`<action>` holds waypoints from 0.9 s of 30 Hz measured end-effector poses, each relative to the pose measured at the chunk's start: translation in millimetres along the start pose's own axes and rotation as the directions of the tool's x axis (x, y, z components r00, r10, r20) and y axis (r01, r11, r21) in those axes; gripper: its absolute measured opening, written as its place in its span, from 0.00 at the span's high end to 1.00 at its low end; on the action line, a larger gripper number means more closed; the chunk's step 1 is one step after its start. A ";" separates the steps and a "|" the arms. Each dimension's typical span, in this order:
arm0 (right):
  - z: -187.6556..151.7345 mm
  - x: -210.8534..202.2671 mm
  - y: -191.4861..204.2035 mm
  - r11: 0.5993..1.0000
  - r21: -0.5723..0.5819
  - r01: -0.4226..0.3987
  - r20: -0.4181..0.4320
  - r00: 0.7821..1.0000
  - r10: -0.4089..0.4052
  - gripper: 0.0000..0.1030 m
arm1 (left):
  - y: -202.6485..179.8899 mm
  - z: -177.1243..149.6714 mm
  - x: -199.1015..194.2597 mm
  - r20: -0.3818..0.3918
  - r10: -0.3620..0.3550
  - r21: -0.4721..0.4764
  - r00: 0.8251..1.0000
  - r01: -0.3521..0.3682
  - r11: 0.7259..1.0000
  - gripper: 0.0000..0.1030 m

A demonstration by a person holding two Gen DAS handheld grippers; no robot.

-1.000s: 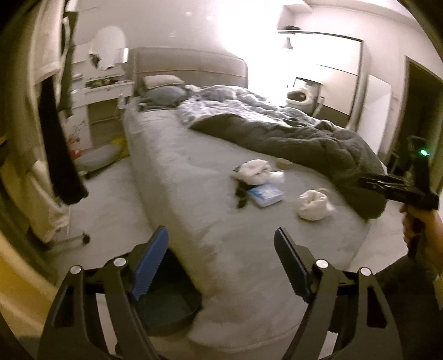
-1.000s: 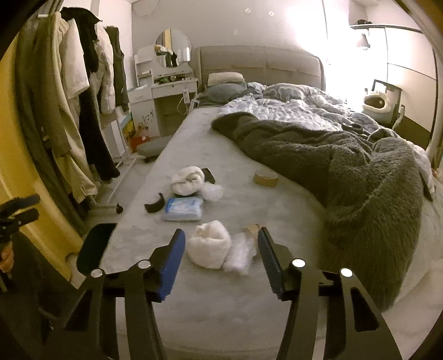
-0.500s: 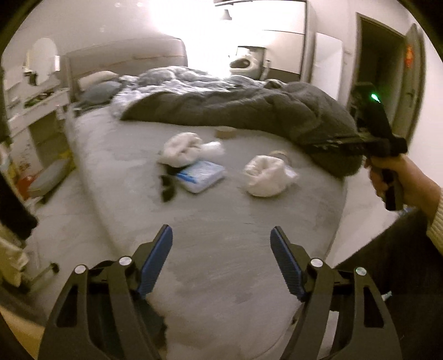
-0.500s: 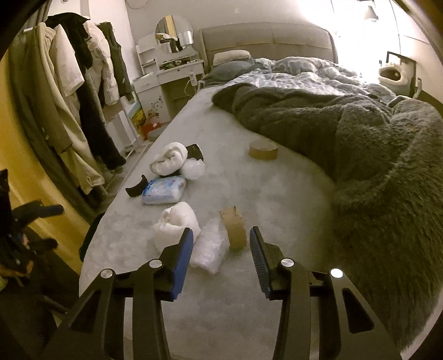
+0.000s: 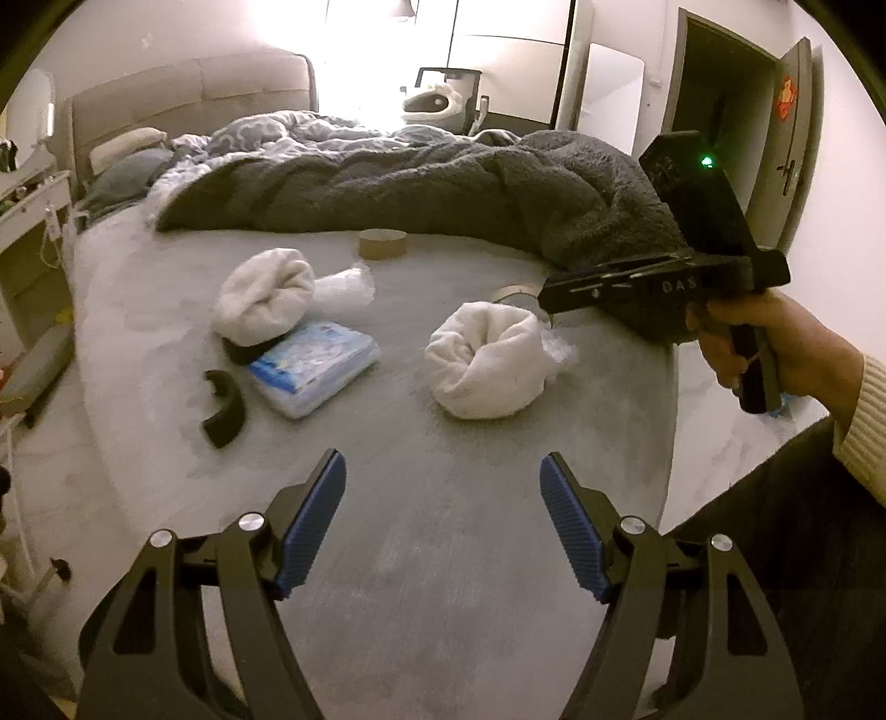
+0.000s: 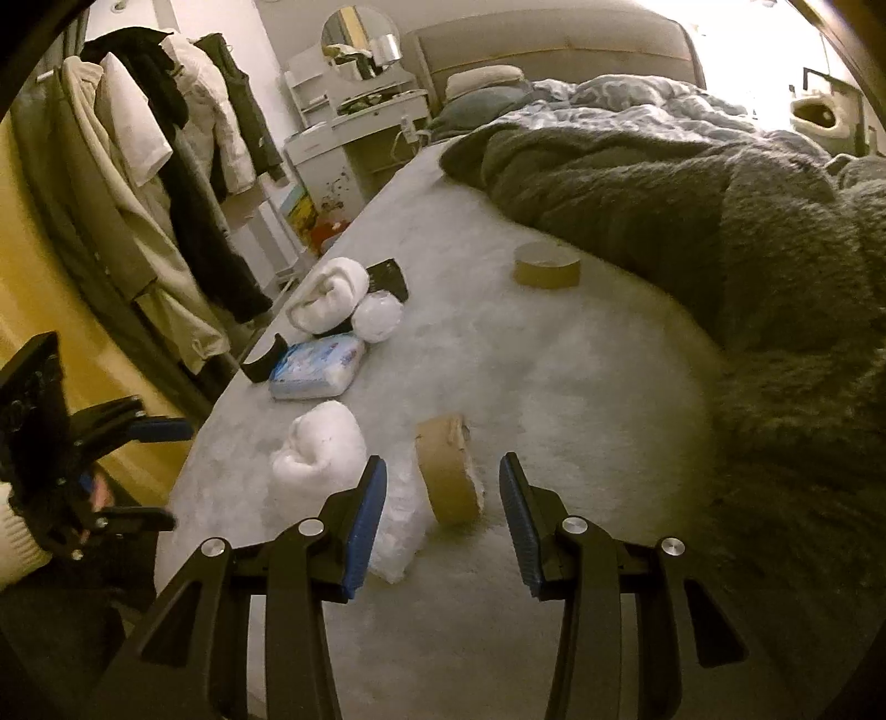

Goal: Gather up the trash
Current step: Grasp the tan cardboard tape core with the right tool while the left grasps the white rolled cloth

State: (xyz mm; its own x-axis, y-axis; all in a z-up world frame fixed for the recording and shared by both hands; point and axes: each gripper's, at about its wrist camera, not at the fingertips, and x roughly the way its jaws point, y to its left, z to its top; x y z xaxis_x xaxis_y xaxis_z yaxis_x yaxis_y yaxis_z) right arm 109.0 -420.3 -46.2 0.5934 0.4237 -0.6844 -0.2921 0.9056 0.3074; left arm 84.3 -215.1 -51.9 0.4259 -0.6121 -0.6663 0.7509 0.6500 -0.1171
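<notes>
I see the tape roll (image 6: 447,477) standing on edge, lower centre, hole apparently facing left. My right gripper (image 6: 443,520) brackets it, untouching; left gripper (image 5: 443,526) gapes empty.

We are looking at a home bedroom. A wide bed with a pale grey fitted sheet (image 6: 581,354) and a padded beige headboard (image 6: 554,50) is carrying a rumpled dark grey fleece blanket (image 6: 692,205). Coats are hanging on a clothes rail (image 6: 166,149), and a white dressing table with a round mirror (image 6: 360,50) is standing beside the bed.
</notes>
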 end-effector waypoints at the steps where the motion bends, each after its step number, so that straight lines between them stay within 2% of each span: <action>1: 0.6 1.4 -0.5 1.000 -0.003 0.001 -0.002 1.000 -0.001 0.58 | -0.7 3.1 4.5 0.001 -0.010 -0.002 1.000 0.010 1.000 0.26; 5: 4.9 6.2 -4.3 1.000 -0.002 -0.005 -0.006 1.000 0.005 0.63 | -8.0 11.0 16.6 0.002 -0.018 0.011 1.000 0.018 1.000 0.24; 10: 7.2 15.6 -5.5 1.000 -0.017 -0.004 -0.024 1.000 0.003 0.67 | -6.8 19.7 33.5 -0.011 -0.060 -0.027 0.998 0.059 0.998 0.20; 12: 7.4 20.0 -6.1 1.000 -0.019 -0.002 -0.030 1.000 0.001 0.76 | -6.1 22.0 37.6 -0.013 -0.069 -0.038 0.998 0.068 0.997 0.19; 14: 8.4 20.6 -5.7 1.000 -0.021 -0.009 -0.021 1.000 0.009 0.80 | -6.2 24.5 40.8 -0.011 -0.082 -0.047 0.997 0.082 0.996 0.19; 19: 8.2 20.5 -4.2 0.999 -0.039 0.008 -0.014 1.000 -0.008 0.82 | -1.6 26.3 52.8 -0.014 -0.129 -0.113 0.991 0.127 0.985 0.19; 27: 14.1 9.9 2.5 0.993 -0.095 0.070 0.027 0.997 -0.068 0.82 | -1.1 36.5 61.0 0.005 -0.114 -0.146 0.994 0.113 0.983 0.18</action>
State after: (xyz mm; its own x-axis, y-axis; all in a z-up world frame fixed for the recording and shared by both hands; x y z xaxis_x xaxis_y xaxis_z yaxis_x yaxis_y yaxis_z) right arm 124.8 -413.6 -42.9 0.6316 0.3613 -0.6860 -0.3199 0.9274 0.1940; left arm 127.8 -269.6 -65.6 0.3403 -0.6842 -0.6450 0.7122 0.6354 -0.2983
